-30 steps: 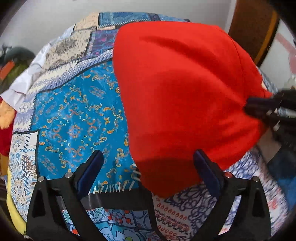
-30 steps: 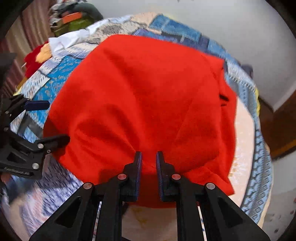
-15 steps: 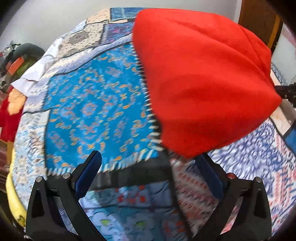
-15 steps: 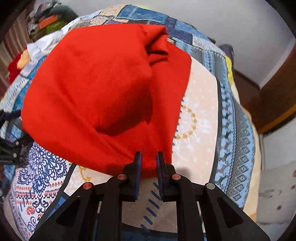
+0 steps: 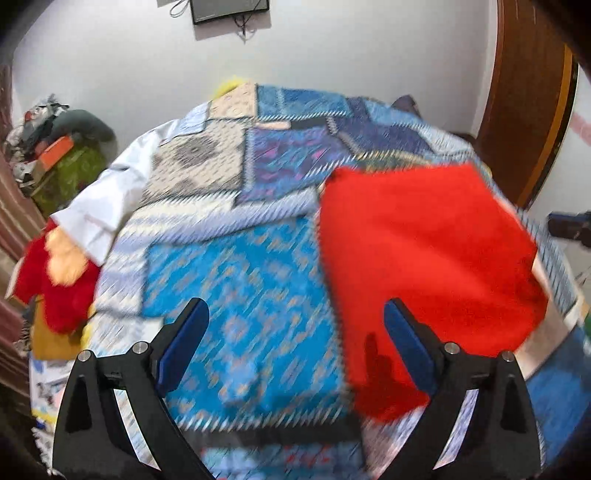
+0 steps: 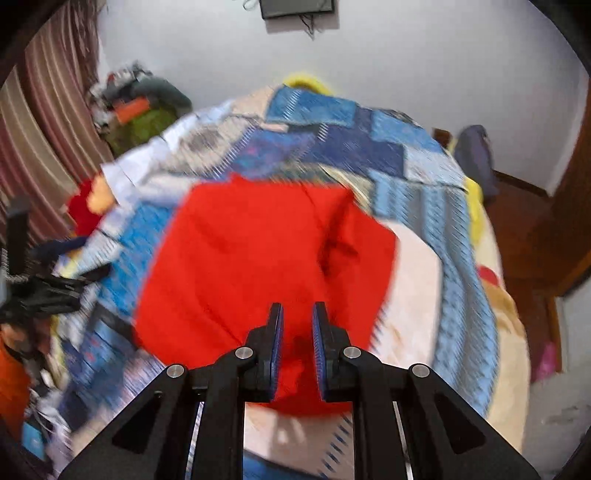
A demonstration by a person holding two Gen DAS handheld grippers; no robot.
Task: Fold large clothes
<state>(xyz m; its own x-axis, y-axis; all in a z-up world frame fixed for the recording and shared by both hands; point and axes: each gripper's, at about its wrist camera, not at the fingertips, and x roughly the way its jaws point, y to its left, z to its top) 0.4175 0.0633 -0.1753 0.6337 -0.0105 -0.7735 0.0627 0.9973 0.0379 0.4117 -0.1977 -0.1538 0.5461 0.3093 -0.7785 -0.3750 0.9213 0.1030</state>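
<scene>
A bedroom with a white wall, a dark wall-mounted screen (image 5: 229,10) and a brown wooden door (image 5: 524,110) frames a bed covered by a blue patchwork bedspread (image 5: 240,280); both views are smeared by motion blur. At the centre of the scene, a red garment (image 6: 258,266) lies bunched on the bedspread, on the right half of the bed in the left wrist view (image 5: 424,258), its near edge toward the camera. The right tool (image 6: 297,321) sits directly over that near edge with its blue-padded fingers (image 6: 277,332) drawn close together but a narrow gap showing between them; red cloth fills the gap, though whether the pads actually pinch it cannot be told. The left tool (image 5: 295,325) has its jaws spread wide apart and holds nothing, hovering over the blue paisley panel just beside the garment's left edge, with its right finger (image 5: 406,339) overlapping the red cloth in view. Along the bed's far left edge lie a white cloth (image 5: 107,206) and a red-and-yellow cloth (image 5: 59,280), with a heap of green and orange belongings (image 5: 62,158) against the wall near striped curtains (image 6: 48,122).
</scene>
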